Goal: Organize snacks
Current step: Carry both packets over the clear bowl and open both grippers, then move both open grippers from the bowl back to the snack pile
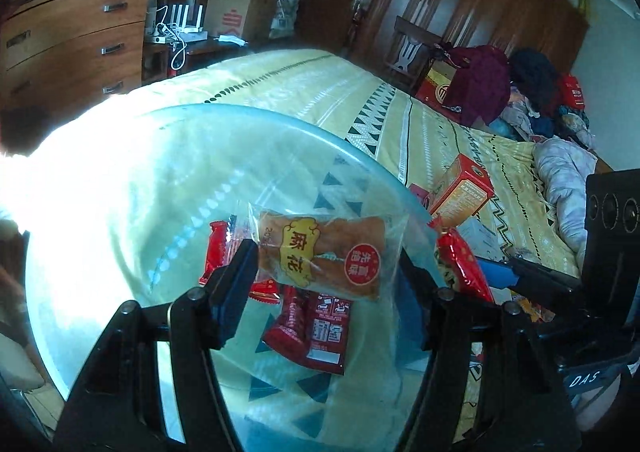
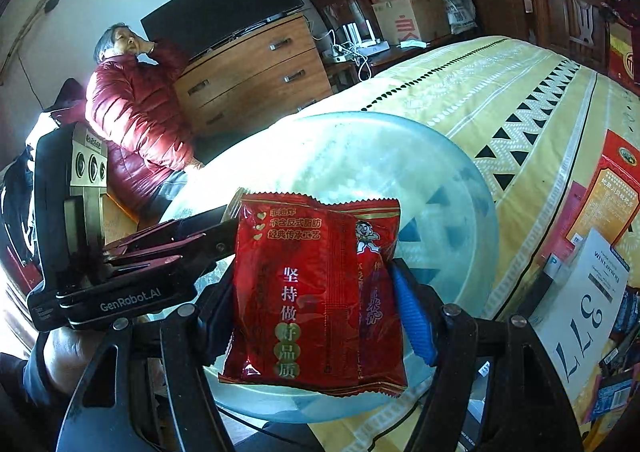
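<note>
A clear bluish plastic bowl [image 1: 280, 119] rests on the yellow bedspread. Several red snack packets [image 1: 316, 328] lie inside it. My left gripper [image 1: 326, 284] hangs over the bowl, and a clear packet with a fried dough twist [image 1: 320, 252] spans the gap between its blue pads, touching both. In the right wrist view my right gripper [image 2: 318, 312] is shut on a red snack packet [image 2: 316, 292], held upright above the bowl's [image 2: 360, 155] near rim. The left gripper [image 2: 160, 252] reaches in from the left beside it.
An orange box [image 1: 460, 187] and a white box [image 2: 592, 292] lie on the bedspread [image 2: 500, 91] right of the bowl. A person in a red jacket [image 2: 132, 107] sits beyond the bed by a wooden dresser [image 2: 256, 67]. Clothes [image 1: 520, 91] are piled at the far end.
</note>
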A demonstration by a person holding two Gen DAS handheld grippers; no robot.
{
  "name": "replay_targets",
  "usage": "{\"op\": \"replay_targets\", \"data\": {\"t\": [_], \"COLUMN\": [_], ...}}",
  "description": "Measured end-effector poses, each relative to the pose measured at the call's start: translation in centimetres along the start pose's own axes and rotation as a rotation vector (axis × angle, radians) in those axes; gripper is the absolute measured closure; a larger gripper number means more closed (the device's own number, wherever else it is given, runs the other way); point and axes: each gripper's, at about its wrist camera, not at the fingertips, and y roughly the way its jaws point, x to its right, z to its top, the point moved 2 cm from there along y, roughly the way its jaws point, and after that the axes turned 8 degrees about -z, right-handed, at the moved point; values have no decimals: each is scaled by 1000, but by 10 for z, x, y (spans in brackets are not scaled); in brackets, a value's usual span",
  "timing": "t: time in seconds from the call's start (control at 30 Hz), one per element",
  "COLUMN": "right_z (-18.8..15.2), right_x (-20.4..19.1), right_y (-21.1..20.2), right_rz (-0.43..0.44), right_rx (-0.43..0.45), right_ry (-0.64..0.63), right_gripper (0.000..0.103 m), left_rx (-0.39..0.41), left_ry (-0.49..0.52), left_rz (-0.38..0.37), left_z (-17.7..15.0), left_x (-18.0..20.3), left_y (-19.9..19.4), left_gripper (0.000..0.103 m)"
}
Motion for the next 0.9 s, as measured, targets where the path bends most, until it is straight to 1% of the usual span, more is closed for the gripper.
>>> {"op": "replay_targets", "data": {"t": [0.13, 0.23, 0.43, 0.5, 0.53, 0.7, 0.9], "right_z": [0, 1, 3, 2, 1, -5, -15], "right_x": [3, 5, 9, 12, 13, 21, 31], "right_y": [-1, 4, 3, -1, -4, -28, -69], "right_rz": [-7, -14, -30, -34, -34, -47, -75], "right_rx": [-9, -17, -11, -3, 2, 51, 132], "right_ry": [7, 20, 32, 42, 47, 67, 85], "right_gripper": [28, 26, 20, 18, 18, 16, 15], "left_rx": [1, -6, -15, -18, -19, -36, 7], "left_ry": [-16, -21, -33, -35, -34, -43, -53], "left_rz": [2, 5, 15, 22, 25, 34, 48], "left_z": [1, 1, 2, 2, 2, 3, 7], "left_x": [-9, -10, -12, -12, -12, -14, -13], "left_y": [0, 1, 0, 1, 1, 3, -5], "left_gripper": [34, 29, 16, 4, 1, 0, 0]}}
